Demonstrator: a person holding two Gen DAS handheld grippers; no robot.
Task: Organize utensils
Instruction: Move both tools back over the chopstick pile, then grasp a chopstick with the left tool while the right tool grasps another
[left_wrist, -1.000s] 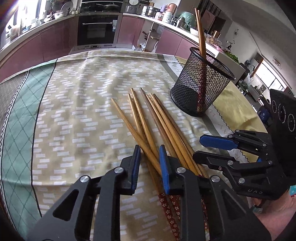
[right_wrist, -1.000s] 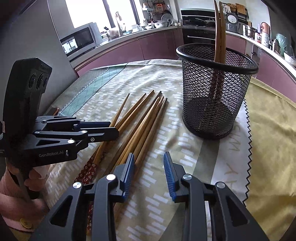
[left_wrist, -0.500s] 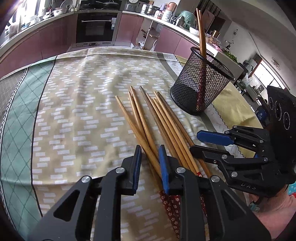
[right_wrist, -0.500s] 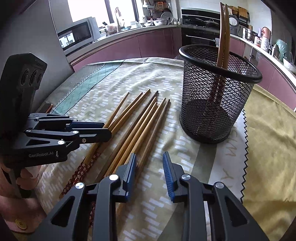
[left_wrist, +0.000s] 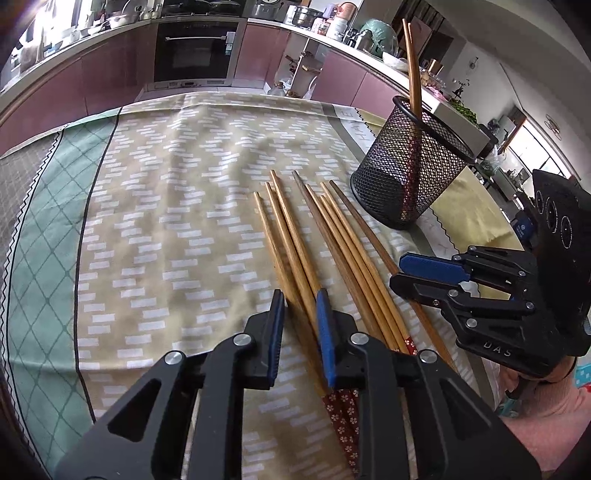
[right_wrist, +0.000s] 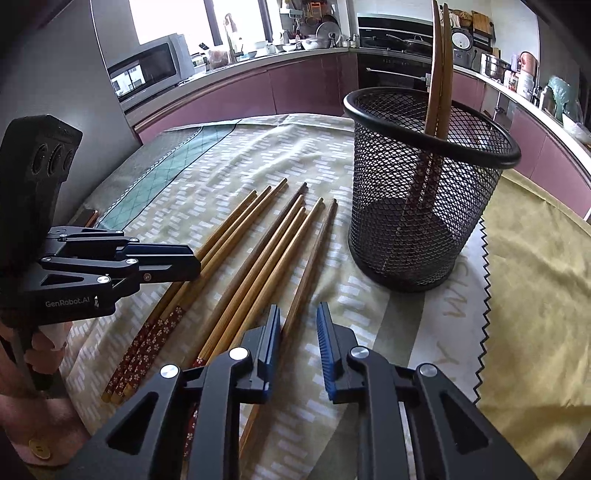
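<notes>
Several wooden chopsticks (left_wrist: 325, 236) with red flowered handles lie side by side on the tablecloth; they also show in the right wrist view (right_wrist: 258, 251). A black mesh holder (left_wrist: 410, 177) stands upright to their right with two chopsticks (right_wrist: 437, 74) in it; the holder also shows in the right wrist view (right_wrist: 421, 192). My left gripper (left_wrist: 300, 306) is open, its jaws low over the left group of chopsticks. My right gripper (right_wrist: 297, 321) is open over the rightmost chopstick (right_wrist: 310, 258). Neither holds anything.
A patterned tablecloth (left_wrist: 166, 206) covers the table, with a yellow cloth (right_wrist: 535, 277) to the right of the holder. Kitchen counters, an oven (left_wrist: 195, 51) and a microwave (right_wrist: 147, 70) stand behind the table.
Both grippers have drawn back a little from the holder and stayed open. The chopsticks and the holder have not moved.
</notes>
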